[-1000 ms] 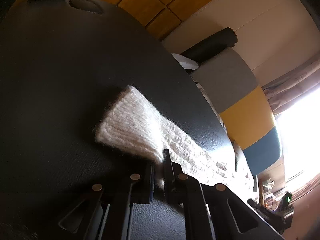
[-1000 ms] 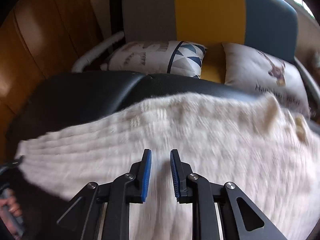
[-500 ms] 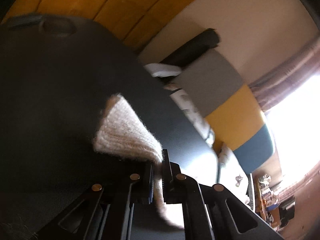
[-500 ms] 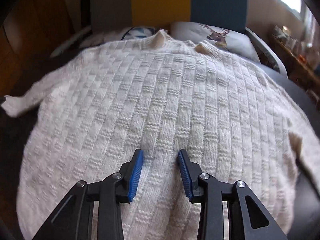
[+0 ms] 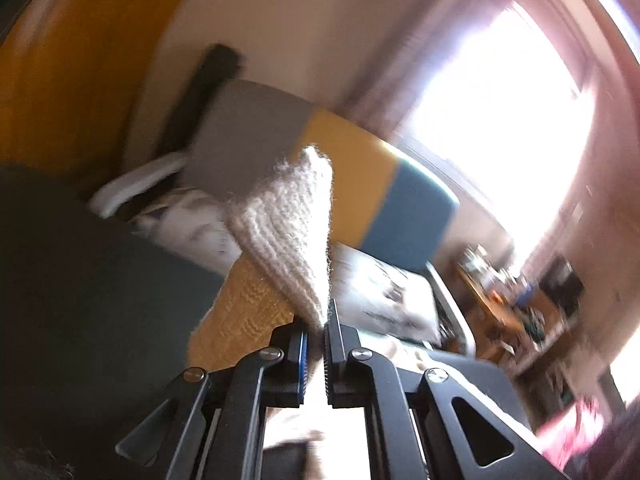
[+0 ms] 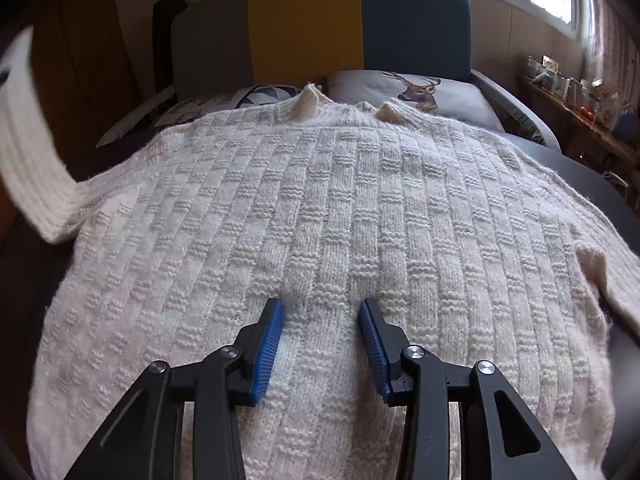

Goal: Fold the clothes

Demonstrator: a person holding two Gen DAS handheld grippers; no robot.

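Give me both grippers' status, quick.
Left gripper: shut on the sweater sleeve, lifted off the table.
Right gripper: open, holding nothing, fingers over the sweater body.

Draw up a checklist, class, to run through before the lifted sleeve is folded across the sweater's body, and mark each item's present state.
1. Left gripper shut on the sleeve cuff: ok.
2. Sleeve lifted off the black surface: ok.
3. Sweater body spread flat: ok.
4. Right gripper open, its fingers over the body and holding nothing: ok.
5. Other sleeve laid out: not ok, bunched at the edge.
6. Hem aligned: cannot tell.
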